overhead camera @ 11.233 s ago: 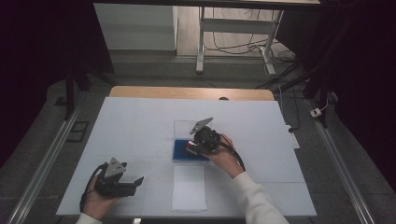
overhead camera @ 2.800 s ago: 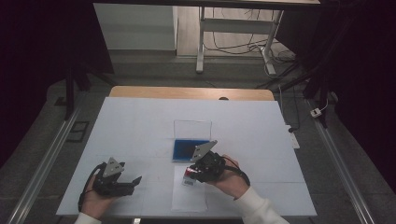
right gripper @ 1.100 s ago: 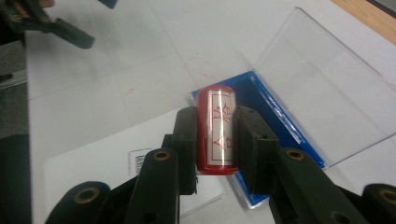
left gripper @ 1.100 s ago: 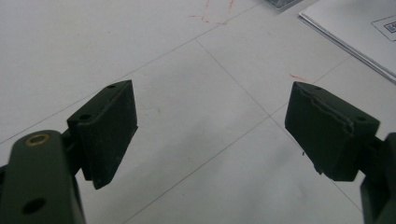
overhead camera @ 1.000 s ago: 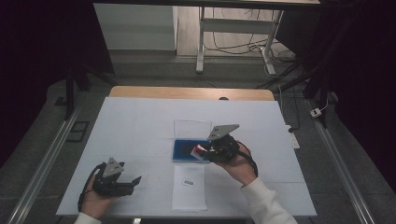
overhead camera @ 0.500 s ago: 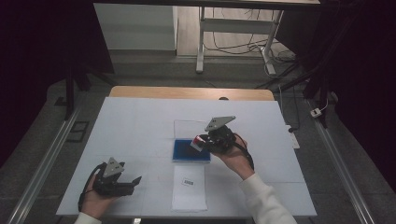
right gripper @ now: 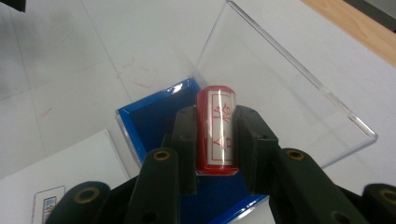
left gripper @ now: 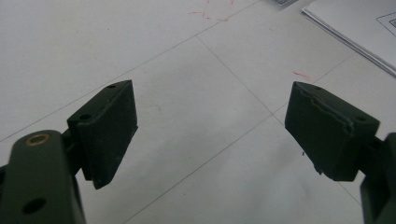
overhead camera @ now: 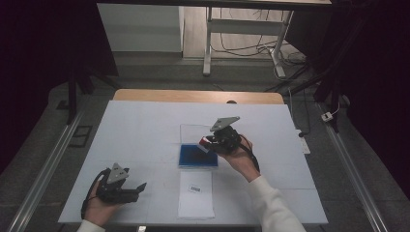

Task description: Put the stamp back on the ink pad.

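My right gripper (overhead camera: 209,143) (right gripper: 215,135) is shut on a red cylindrical stamp (right gripper: 216,128) (overhead camera: 205,141) with a white label and red characters. It hangs just above the blue-lined box (overhead camera: 197,155) (right gripper: 148,116), whose clear lid (overhead camera: 192,131) (right gripper: 275,88) stands open behind it. A white sheet (overhead camera: 195,193) (right gripper: 56,186) with a small printed mark lies in front of the box. My left gripper (overhead camera: 137,189) (left gripper: 212,133) rests open on the white table near its front left, with nothing between its fingers.
The white table cover (overhead camera: 145,130) carries faint lines and red marks. A wooden edge (overhead camera: 193,95) runs along the far side. Beyond it stand a metal frame and cables (overhead camera: 241,43) on the floor.
My right gripper has carried the stamp a little left and down, over the blue box. The left gripper has stayed where it was.
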Demonstrator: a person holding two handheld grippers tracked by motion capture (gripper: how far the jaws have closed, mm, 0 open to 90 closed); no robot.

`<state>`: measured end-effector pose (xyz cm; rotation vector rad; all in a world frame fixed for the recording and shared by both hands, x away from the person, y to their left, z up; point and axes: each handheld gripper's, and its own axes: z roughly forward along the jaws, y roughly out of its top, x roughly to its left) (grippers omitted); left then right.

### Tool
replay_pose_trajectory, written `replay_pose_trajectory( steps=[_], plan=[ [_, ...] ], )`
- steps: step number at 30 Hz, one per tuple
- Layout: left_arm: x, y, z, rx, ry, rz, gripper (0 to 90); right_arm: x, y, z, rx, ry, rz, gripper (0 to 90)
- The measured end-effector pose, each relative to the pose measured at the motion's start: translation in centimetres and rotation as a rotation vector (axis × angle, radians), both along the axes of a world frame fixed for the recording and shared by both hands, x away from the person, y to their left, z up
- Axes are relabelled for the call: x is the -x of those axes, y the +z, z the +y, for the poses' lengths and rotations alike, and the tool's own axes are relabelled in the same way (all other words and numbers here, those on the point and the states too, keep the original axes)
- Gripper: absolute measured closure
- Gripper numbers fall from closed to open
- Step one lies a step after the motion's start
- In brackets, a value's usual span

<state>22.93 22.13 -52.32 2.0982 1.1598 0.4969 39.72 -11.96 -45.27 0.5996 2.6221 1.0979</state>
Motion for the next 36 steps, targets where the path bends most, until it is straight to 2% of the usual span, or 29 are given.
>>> replay_pose_trajectory(
  steps=[4,10,17,24,36],
  plan=[
    [0.0,-0.1,0.0,-0.001,0.000,0.002,17.2,-0.5,-0.6,0.4,0.016,0.005,0.020,70.0],
    [0.0,-0.1,0.1,-0.002,0.001,0.004,17.2,-0.6,-1.5,1.2,0.066,0.041,0.044,70.0],
    [0.0,-0.1,0.1,-0.004,-0.002,0.005,17.3,-0.4,-1.9,1.8,0.113,0.080,0.044,69.9],
    [-0.1,-0.1,0.1,-0.006,-0.003,0.007,17.2,-0.3,-2.4,2.2,0.144,0.086,0.036,69.8],
    [-0.1,-0.2,0.1,-0.010,-0.005,0.010,17.2,-0.2,-2.5,2.5,0.146,0.082,0.024,69.4]
  ],
)
